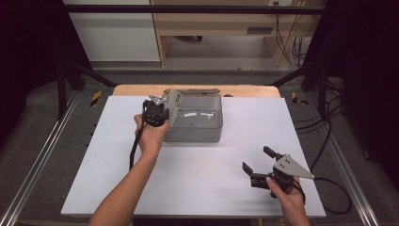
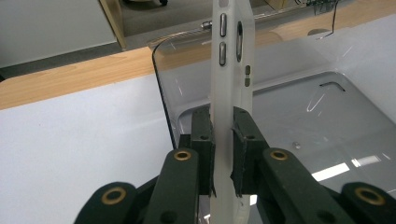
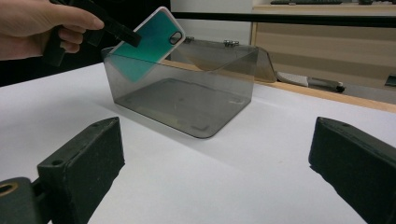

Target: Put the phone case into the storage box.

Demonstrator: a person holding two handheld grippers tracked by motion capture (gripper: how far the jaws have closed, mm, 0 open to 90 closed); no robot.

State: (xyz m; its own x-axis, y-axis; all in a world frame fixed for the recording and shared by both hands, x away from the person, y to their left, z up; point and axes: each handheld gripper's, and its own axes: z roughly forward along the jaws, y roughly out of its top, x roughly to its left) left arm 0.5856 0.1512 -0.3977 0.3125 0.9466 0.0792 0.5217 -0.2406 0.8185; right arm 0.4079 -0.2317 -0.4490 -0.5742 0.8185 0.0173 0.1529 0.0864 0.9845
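Note:
A phone case (image 2: 232, 60) with a white rim and teal face (image 3: 149, 42) is pinched edge-on between the pads of my left gripper (image 2: 223, 126). It hangs tilted over the left end of a clear grey plastic box (image 1: 193, 136), with its lower part dipped below the box's rim (image 3: 233, 93). In the high view the left gripper (image 1: 165, 109) sits at the box's left wall, the case (image 1: 173, 106) slanting beside it. My right gripper (image 1: 257, 159) rests low near the table's front right, jaws wide apart with nothing between them (image 3: 219, 144).
The box's hinged lid (image 3: 224, 53) lies open toward the back, over a wooden strip (image 1: 141, 89) along the table's far edge. White tabletop (image 1: 197, 179) spreads around the box. Cables (image 1: 329, 188) trail off the right side, and metal rails (image 1: 37, 160) flank the table.

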